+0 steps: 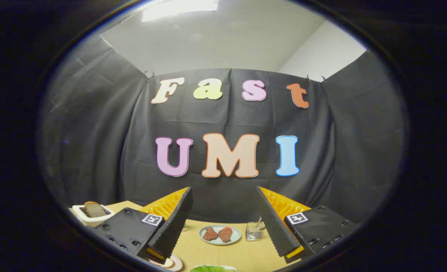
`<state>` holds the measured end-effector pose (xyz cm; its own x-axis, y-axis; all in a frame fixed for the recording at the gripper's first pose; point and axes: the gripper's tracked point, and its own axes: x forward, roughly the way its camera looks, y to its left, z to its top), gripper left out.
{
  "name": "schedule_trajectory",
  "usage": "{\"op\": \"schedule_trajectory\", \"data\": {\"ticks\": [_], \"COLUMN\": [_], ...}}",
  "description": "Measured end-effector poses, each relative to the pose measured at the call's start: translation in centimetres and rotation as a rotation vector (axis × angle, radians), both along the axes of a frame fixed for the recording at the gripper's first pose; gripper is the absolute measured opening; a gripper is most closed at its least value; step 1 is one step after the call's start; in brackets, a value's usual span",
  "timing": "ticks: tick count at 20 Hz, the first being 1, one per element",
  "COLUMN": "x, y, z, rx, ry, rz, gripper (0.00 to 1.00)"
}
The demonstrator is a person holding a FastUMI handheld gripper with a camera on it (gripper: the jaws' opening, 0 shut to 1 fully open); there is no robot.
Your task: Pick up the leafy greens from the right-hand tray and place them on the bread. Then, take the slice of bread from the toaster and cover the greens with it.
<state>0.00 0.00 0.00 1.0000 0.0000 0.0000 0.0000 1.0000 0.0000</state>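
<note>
**Fingers spread above the tabletop, nothing between them**

Fingers of the gripper stood wide apart, holding nothing, their tips raised toward the booth's black cloth wall and well off the wooden tabletop.

Between the two fingers, and a little beyond them, lay a small pale plate with two reddish-brown pieces side by side on it. Just to the right of that plate, close against the right finger, stood a clear glass with a thin stick leaning in it. Nothing stood in the open gap between the fingers themselves.

Nearest of all, below the gap, the leafy greens showed as a green edge on a light tray; too little of them was visible to tell which way they lay or where their long axis ran.

Under the left finger's base, a round plate held a pale slice of bread, mostly hidden by that finger.

Farther out, beyond the left finger and well apart from the greens, a white toaster stood at the tabletop's far left corner. A brown-crusted slice of bread stood upright in its slot, its top sticking out above the toaster.
</note>
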Motion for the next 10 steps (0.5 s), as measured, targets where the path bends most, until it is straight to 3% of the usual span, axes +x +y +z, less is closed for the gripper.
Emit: {"op": "schedule_trajectory", "data": {"ticks": [10], "x": [0.02], "y": [-0.50], "z": [-0.09], "rx": [-0.001], "ry": [0.009], "rz": [-0.003], "gripper": [1.00]}}
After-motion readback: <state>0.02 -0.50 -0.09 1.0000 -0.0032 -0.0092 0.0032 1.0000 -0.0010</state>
